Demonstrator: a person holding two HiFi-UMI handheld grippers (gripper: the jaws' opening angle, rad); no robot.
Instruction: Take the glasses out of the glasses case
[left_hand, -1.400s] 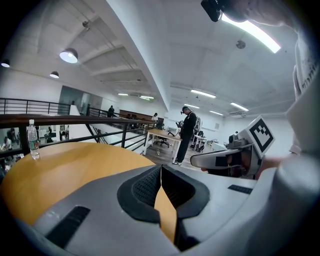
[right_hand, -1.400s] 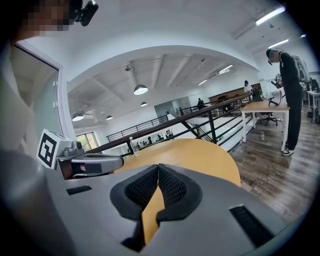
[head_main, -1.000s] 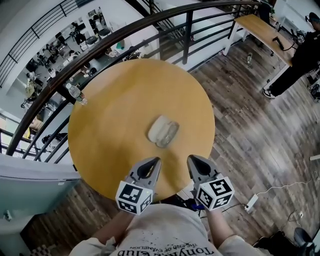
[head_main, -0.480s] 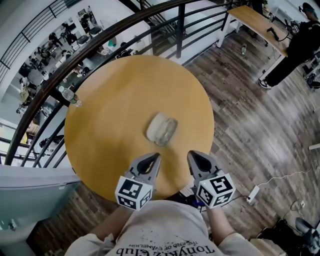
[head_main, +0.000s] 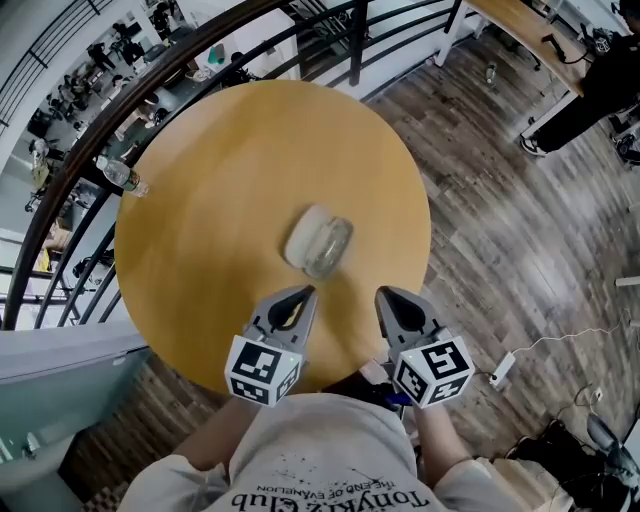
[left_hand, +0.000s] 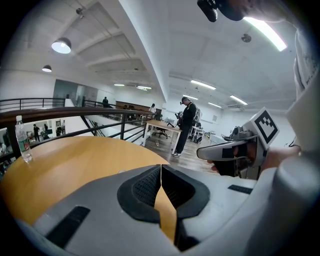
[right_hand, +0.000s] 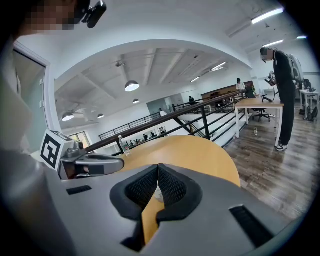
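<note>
Wood-plank flooring and a dark railing (right_hand: 200, 109) ringed a round worktop (head_main: 220, 170) of smooth, honey-coloured wood, matte with a faint sheen.

At its 6 o'clock edge the left gripper (head_main: 303, 293) hovered with its ribbed black pads pressed tip to tip and nothing between them. The right gripper (head_main: 386, 293), just beside it, was likewise closed and empty. Both were grey moulded shells, each with a marker cube at the back.

At 12 o'clock from the two grippers, near the worktop's centre and apart from both, lay the glasses case (head_main: 318, 240). It was a pale, rounded oblong with soft corners, and it looked hard-shelled and slick. Whether its lid was up or down was too small to tell, and no glasses showed. A clear plastic bottle (head_main: 118, 176) stood at the 10 o'clock rim.

The likeliest trouble was sliding. A smooth, light case on a smooth worktop would probably skate away if one gripper nudged it while the other was not bracing it. Curved sides give flat pads little purchase, so a pinch off-centre could squirt it sideways. Both grippers also had to open before contact, or they would only shove it. A lid that snapped back could trap the frames, and thin temples might bend under a hard squeeze.
</note>
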